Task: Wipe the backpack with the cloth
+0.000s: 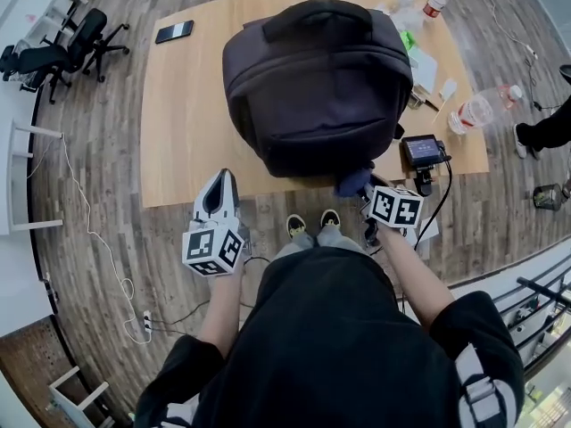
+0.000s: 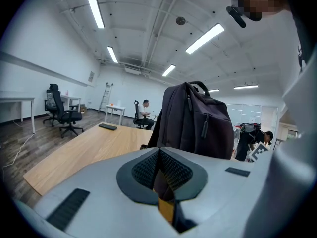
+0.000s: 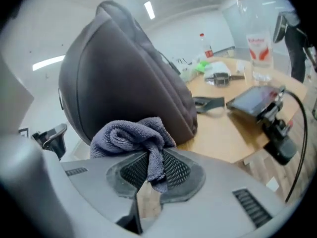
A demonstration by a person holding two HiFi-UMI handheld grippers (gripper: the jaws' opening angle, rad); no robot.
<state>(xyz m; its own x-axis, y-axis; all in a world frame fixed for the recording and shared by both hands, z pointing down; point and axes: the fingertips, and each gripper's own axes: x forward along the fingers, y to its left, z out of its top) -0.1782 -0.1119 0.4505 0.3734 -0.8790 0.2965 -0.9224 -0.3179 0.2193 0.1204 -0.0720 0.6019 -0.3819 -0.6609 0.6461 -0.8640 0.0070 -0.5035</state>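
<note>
A dark backpack (image 1: 317,83) stands upright on the wooden table (image 1: 183,141); it also fills the right gripper view (image 3: 124,78) and rises ahead in the left gripper view (image 2: 195,118). My right gripper (image 3: 151,170) is shut on a grey-blue cloth (image 3: 133,135), bunched in front of the jaws, close to the backpack's lower front. In the head view the cloth (image 1: 353,182) shows at the table's near edge by the right gripper (image 1: 379,199). My left gripper (image 1: 217,199) hangs at the near edge left of the backpack, its jaws (image 2: 159,170) shut on nothing.
A small screen device (image 1: 421,150) with a cable sits at the table's near right corner. Bottles (image 1: 477,108), a cup and papers crowd the right side. A phone (image 1: 174,31) lies far left. Office chairs (image 1: 62,52) stand beyond the table.
</note>
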